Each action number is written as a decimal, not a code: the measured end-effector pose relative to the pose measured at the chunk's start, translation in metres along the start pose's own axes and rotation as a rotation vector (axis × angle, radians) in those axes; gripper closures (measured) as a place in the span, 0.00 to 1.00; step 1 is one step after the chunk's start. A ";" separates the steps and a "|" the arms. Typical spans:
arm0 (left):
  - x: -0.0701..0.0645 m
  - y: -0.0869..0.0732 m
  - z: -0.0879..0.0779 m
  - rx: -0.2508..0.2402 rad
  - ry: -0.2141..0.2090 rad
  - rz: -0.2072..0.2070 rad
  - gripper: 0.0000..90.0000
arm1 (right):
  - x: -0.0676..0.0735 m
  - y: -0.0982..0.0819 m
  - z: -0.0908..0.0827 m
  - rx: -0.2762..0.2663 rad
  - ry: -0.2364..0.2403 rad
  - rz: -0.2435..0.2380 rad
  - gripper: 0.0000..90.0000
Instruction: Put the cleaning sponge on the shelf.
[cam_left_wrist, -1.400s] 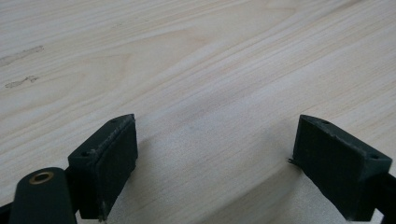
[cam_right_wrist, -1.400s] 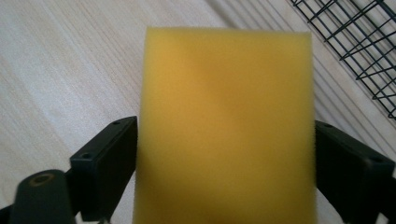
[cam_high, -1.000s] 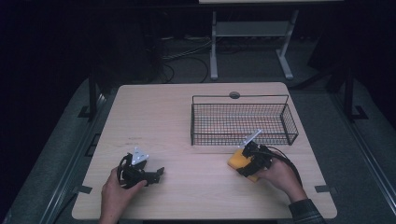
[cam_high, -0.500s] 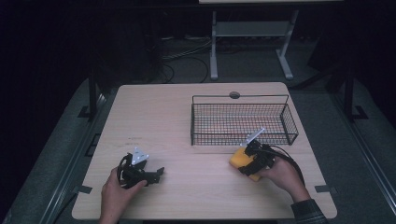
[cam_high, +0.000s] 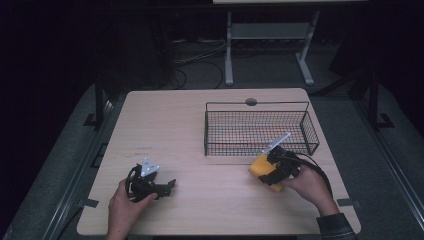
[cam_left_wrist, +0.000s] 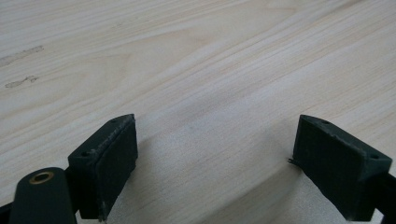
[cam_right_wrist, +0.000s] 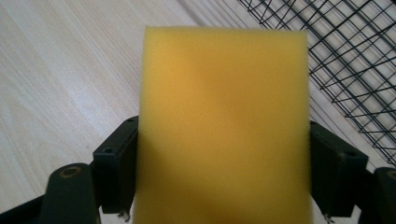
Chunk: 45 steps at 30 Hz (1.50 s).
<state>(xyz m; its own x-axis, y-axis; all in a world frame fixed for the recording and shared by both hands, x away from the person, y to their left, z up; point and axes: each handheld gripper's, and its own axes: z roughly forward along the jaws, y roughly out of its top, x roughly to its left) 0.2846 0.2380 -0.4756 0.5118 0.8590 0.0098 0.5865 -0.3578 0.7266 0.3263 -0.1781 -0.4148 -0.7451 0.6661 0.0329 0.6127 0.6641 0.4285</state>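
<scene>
The right gripper (cam_high: 266, 170) clamps the yellow sponge (cam_right_wrist: 224, 126) across its 2 side faces; the sponge looks light, soft and compressible. The left gripper (cam_left_wrist: 217, 158) rests released.

A pale wooden worktop (cam_high: 200, 120) with rounded corners carries a black wire basket (cam_high: 260, 127) on its right half, toward the far edge. A small round grey fitting (cam_high: 251, 102) sits in the surface at the far edge, just behind the basket.

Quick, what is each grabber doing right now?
Left gripper: open, holding nothing, low over the table.
Right gripper: shut on the yellow sponge.
</scene>
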 end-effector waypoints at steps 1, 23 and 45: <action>0.000 0.000 0.000 0.000 0.000 0.000 0.15 | 0.000 0.000 0.000 0.000 0.000 0.000 0.25; 0.000 0.000 0.000 0.002 0.001 0.003 0.15 | -0.017 0.012 -0.041 -0.024 -0.025 0.064 0.26; 0.000 0.000 0.000 -0.001 0.001 -0.001 0.15 | -0.050 0.030 -0.065 -0.054 -0.073 0.131 0.26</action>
<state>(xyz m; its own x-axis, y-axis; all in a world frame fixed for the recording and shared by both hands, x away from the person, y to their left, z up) 0.2846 0.2379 -0.4756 0.5103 0.8600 0.0096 0.5869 -0.3563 0.7270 0.3651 -0.2138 -0.3454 -0.6377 0.7698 0.0271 0.6866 0.5522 0.4729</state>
